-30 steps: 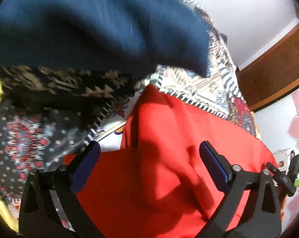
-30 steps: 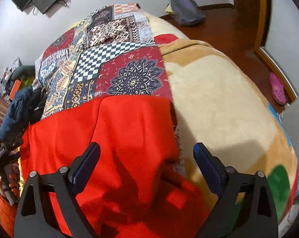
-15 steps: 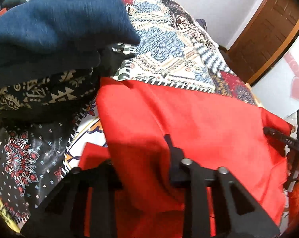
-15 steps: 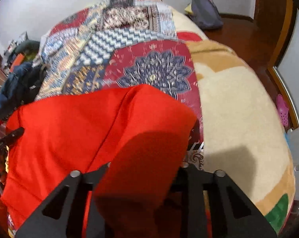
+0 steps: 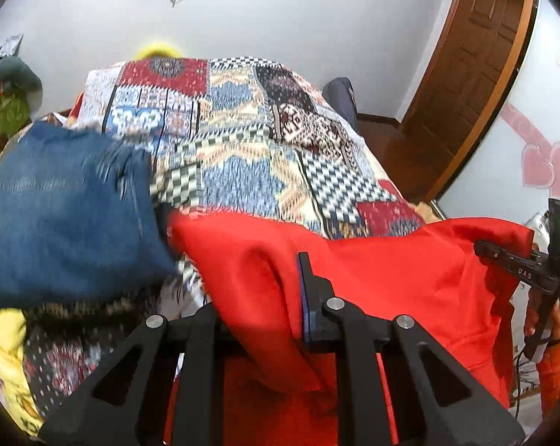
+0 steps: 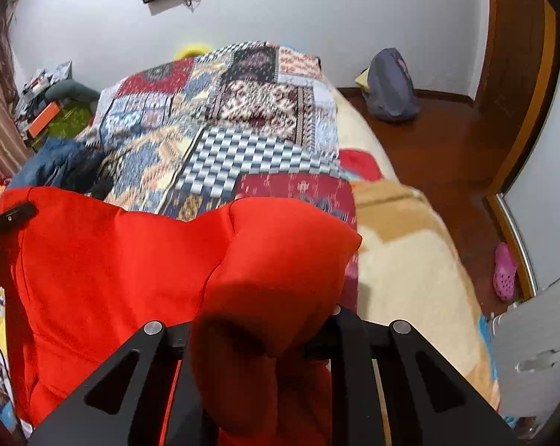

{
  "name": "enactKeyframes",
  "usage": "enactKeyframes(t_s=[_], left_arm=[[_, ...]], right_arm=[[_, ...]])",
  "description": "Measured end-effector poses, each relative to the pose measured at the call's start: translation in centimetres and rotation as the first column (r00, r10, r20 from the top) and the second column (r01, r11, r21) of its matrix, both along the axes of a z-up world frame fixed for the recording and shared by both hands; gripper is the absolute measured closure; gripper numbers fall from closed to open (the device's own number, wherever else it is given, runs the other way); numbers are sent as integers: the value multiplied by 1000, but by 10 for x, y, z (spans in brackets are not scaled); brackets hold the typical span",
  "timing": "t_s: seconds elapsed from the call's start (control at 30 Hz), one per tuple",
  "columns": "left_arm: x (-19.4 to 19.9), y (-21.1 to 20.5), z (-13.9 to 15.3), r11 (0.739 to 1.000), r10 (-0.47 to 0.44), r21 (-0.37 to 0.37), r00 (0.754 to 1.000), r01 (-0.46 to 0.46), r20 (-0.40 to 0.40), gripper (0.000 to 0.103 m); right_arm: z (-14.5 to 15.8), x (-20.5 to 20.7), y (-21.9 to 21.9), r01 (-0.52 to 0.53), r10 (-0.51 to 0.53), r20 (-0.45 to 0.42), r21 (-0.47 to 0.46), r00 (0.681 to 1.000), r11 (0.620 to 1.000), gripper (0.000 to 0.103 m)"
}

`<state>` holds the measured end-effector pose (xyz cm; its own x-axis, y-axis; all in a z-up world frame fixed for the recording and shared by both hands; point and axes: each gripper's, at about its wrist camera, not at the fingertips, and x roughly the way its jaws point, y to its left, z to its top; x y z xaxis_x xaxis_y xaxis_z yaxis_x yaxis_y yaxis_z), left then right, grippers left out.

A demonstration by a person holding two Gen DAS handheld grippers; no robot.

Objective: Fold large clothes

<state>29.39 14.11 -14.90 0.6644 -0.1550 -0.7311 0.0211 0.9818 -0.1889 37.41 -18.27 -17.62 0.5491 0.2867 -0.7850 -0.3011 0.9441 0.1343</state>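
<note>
A large red garment lies spread over the near end of a bed, and its near edge is lifted off the bedspread. My left gripper pinches a bunched fold at the garment's left end; its jaws are still closing with the cloth pressed between the pads. My right gripper grips a thick wad of the same red garment at its right end, its jaws closing too. Red cloth hides most of both grippers' pads. Each gripper shows in the other's view: the right gripper and the left gripper.
A patchwork bedspread covers the bed, with a beige blanket on its right side. A blue denim garment is heaped at the left over dark patterned cloth. A backpack and a pink clog lie on the wooden floor.
Both grippers went from wide open over the red garment to clamped on its folds. Both have risen and rolled, lifting the near edge, and more of the room shows.
</note>
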Motion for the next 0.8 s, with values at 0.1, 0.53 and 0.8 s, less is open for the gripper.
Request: enactKeyframes(t_s=[0.1, 0.53, 0.8], left_arm=[[25, 1, 8, 999, 30, 23, 1000, -30, 2, 87], [52, 23, -8, 981, 171, 101, 983, -164, -62, 24], [22, -3, -43, 993, 85, 100, 982, -69, -168, 19]], right_arm=[[13, 17, 0, 40, -40, 46, 16, 998, 999, 91], [22, 34, 1, 182, -183, 89, 15, 979, 983, 24], [2, 9, 18, 21, -21, 15, -39, 1000, 999, 20]])
